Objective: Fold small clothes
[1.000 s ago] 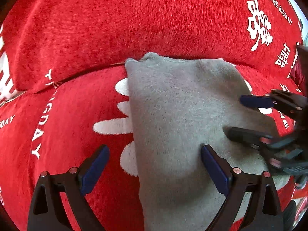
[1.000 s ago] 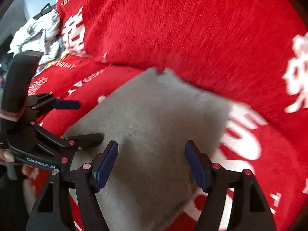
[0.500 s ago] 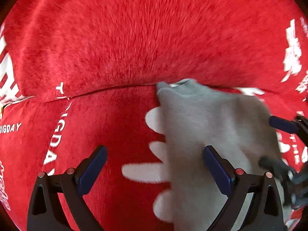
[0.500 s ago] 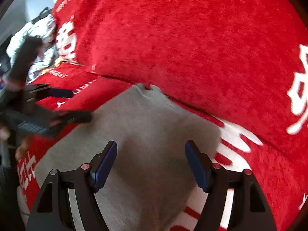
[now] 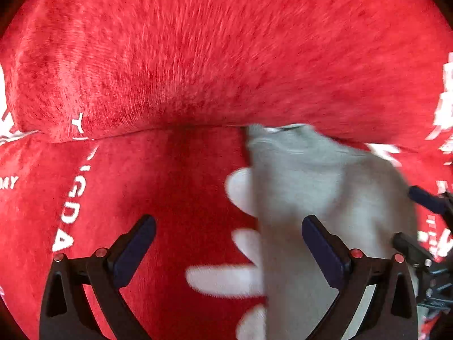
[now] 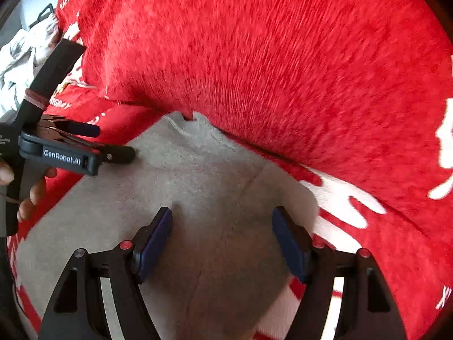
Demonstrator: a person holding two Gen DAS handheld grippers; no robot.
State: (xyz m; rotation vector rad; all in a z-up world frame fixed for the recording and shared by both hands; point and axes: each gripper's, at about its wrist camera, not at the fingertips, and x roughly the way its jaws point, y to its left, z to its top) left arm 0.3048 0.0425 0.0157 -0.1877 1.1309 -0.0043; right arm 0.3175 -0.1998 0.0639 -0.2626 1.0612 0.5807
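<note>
A small grey garment (image 5: 311, 181) lies folded flat on the red sofa seat, its collar end against the backrest. My left gripper (image 5: 228, 226) hangs open over the garment's left edge; one finger is above the grey cloth, the other above red seat. My right gripper (image 6: 222, 215) stands open over the right half of the garment (image 6: 203, 175), with nothing pinched. In the right wrist view the left gripper (image 6: 110, 141) shows at the left, held by a hand (image 6: 31, 195). The right gripper (image 5: 410, 218) shows at the right edge of the left wrist view.
The red plush backrest (image 5: 226, 56) with white lettering rises just behind the garment. White printed shapes (image 5: 226, 280) mark the seat cover to the garment's left. A crumpled white cloth (image 6: 17, 56) lies past the sofa's far left end.
My left gripper slid left, from over the garment's middle to its left edge, and rolled slightly. The right gripper shifted a little along the garment. Both stayed open.
</note>
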